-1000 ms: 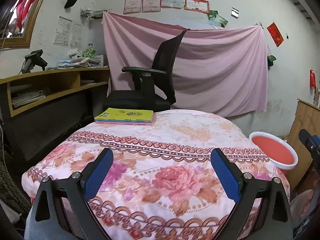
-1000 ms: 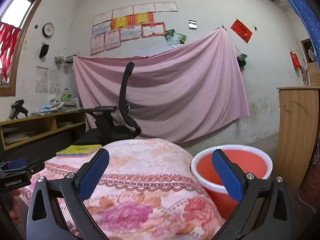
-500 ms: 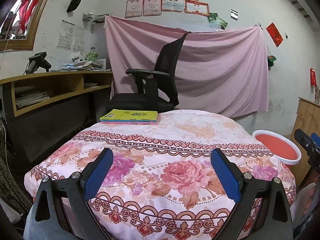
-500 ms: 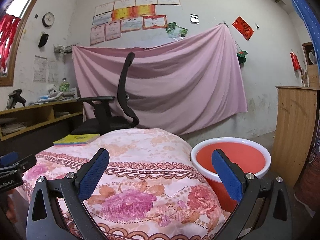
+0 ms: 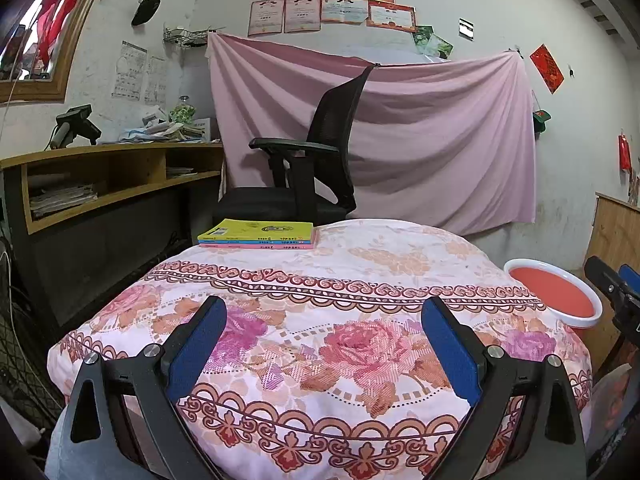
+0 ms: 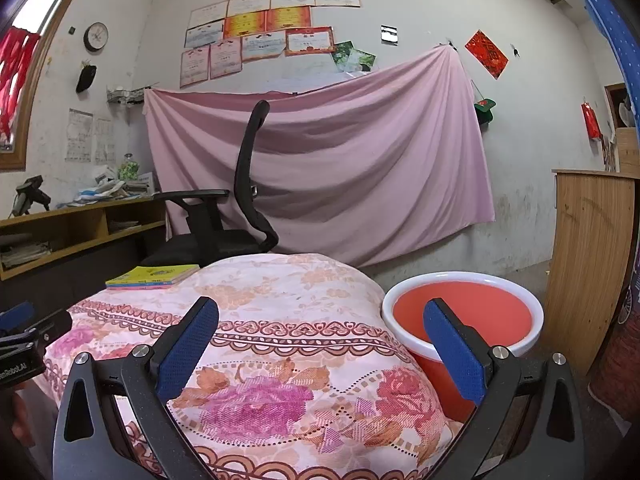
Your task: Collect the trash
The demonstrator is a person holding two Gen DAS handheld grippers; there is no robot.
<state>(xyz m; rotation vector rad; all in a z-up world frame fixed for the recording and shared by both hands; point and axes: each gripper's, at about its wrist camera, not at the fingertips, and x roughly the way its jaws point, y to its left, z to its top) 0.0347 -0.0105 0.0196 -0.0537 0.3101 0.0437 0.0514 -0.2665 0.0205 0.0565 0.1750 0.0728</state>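
Both views pull back and lower
More of the table [image 5: 360, 280] front edge shows; red bucket [image 6: 460, 312] sits lower.

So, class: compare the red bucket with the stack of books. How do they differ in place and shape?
The red bucket stands beside the table, lower than its top; the stack of books lies on the floral tablecloth. The bucket is round and open-topped with a white rim; the books are flat, rectangular and closed. Neither gripper touches either one.

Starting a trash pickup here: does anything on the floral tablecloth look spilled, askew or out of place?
Nothing stands out. The tablecloth holds only a neat stack of books at its far left; the red bin stands upright beside it. No trash shows.
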